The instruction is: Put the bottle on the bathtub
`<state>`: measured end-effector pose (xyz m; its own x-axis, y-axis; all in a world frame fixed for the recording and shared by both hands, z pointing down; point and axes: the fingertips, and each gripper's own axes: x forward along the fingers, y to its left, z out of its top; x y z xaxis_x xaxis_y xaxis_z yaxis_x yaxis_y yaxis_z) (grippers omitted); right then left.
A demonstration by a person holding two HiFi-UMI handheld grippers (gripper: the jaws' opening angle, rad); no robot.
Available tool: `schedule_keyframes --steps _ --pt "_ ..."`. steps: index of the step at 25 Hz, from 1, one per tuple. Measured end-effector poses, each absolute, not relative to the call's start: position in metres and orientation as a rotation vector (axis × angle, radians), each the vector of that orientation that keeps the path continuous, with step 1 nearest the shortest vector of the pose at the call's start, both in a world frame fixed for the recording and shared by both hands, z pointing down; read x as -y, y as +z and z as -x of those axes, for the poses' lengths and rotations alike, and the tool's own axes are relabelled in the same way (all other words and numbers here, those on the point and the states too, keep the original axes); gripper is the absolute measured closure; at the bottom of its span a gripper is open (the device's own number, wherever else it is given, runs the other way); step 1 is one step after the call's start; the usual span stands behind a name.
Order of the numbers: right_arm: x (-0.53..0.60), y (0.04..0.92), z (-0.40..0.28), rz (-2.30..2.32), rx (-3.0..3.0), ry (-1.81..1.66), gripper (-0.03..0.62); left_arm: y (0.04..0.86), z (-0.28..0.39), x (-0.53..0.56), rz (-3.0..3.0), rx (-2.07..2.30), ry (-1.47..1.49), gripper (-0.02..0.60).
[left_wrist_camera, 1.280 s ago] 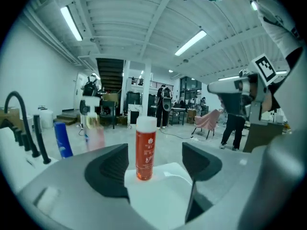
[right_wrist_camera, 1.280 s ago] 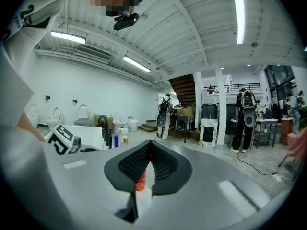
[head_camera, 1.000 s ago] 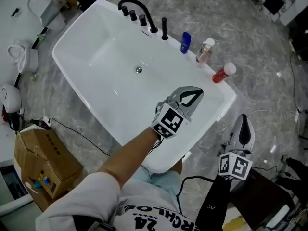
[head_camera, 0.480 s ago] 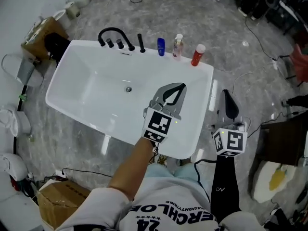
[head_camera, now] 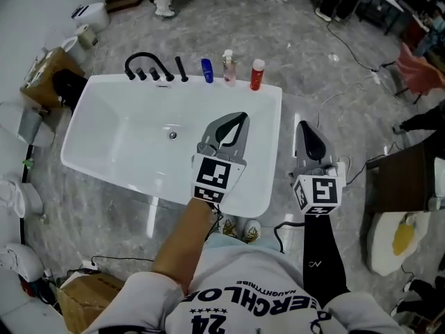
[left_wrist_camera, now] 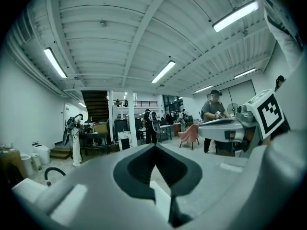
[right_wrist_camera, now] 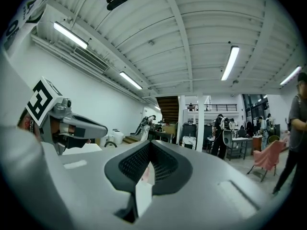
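Observation:
Along the far rim of the white bathtub (head_camera: 83, 160) stand three bottles in a row: a blue bottle (head_camera: 207, 69), a clear pump bottle (head_camera: 228, 68) and a red bottle (head_camera: 256, 74) with a white cap. My left gripper (head_camera: 240, 117) hovers over the tub's right half, shut and empty, pointing at the bottles. My right gripper (head_camera: 303, 124) hangs beside the tub's right rim over the floor, also shut with nothing in it. Both gripper views look level across the hall; the left gripper (left_wrist_camera: 154, 147) and the right gripper (right_wrist_camera: 151, 145) show jaws pressed together.
A black faucet (head_camera: 149, 64) sits on the tub's far left rim. Cardboard boxes (head_camera: 42, 75) and white fixtures (head_camera: 21, 197) lie left of the tub. Cables (head_camera: 348, 92) cross the marble floor. A dark table (head_camera: 400, 176) stands at the right.
The head camera has swung, so the tub now lies square-on and further up the picture. Both grippers stay shut; the right one has risen alongside the tub's right rim.

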<state>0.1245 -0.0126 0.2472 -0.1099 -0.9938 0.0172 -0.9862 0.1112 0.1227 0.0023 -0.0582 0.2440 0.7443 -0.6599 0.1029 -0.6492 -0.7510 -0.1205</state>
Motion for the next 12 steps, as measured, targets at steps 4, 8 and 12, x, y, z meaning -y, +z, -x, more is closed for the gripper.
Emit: schedule_keyframes --steps 4,8,12 --pt "0.000 0.245 -0.126 -2.032 2.271 -0.112 0.565 0.237 -0.004 0.042 2.854 -1.059 -0.226 0.580" --pt "-0.011 0.236 -0.125 -2.026 2.287 -0.121 0.565 0.227 -0.007 0.031 2.844 -1.060 -0.220 0.580" --pt "-0.021 0.231 -0.128 -2.027 2.299 -0.131 0.565 0.223 -0.013 0.021 2.839 -1.067 -0.207 0.580"
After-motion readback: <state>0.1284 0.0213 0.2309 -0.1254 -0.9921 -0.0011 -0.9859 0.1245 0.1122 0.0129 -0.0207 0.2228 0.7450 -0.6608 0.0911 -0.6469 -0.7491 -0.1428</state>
